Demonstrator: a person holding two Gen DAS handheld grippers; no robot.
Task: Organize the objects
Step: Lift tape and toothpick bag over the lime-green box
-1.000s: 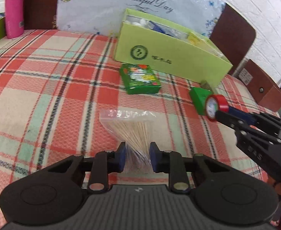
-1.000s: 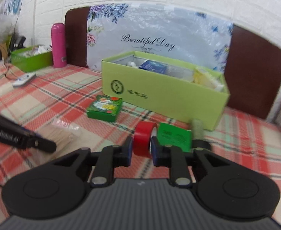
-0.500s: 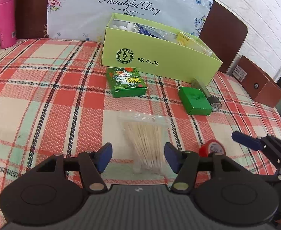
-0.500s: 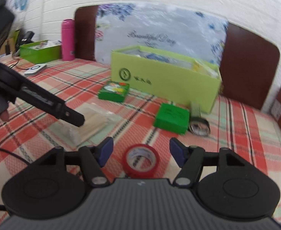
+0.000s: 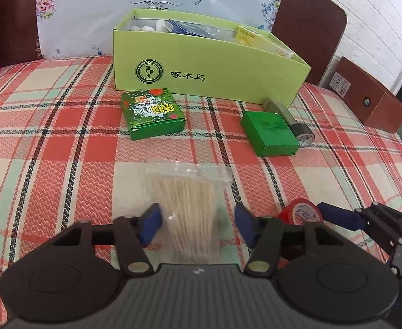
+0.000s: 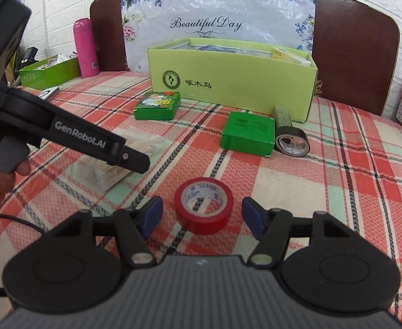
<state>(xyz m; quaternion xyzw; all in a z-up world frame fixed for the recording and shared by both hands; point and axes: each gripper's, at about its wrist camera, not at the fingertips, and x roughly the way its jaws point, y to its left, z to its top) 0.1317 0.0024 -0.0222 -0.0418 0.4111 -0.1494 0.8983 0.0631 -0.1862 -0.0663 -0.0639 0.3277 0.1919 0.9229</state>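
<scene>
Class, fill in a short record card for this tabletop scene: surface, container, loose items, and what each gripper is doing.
surface: plaid tablecloth
container: light green open box, already holding small packs
loose items: bag of toothpicks, red tape roll, patterned green box, plain green box, black tape roll
left gripper: open, jaws have just been closing, astride the toothpick bag, pads not pressing
right gripper: open, red tape lying flat between its jaws, untouched
</scene>
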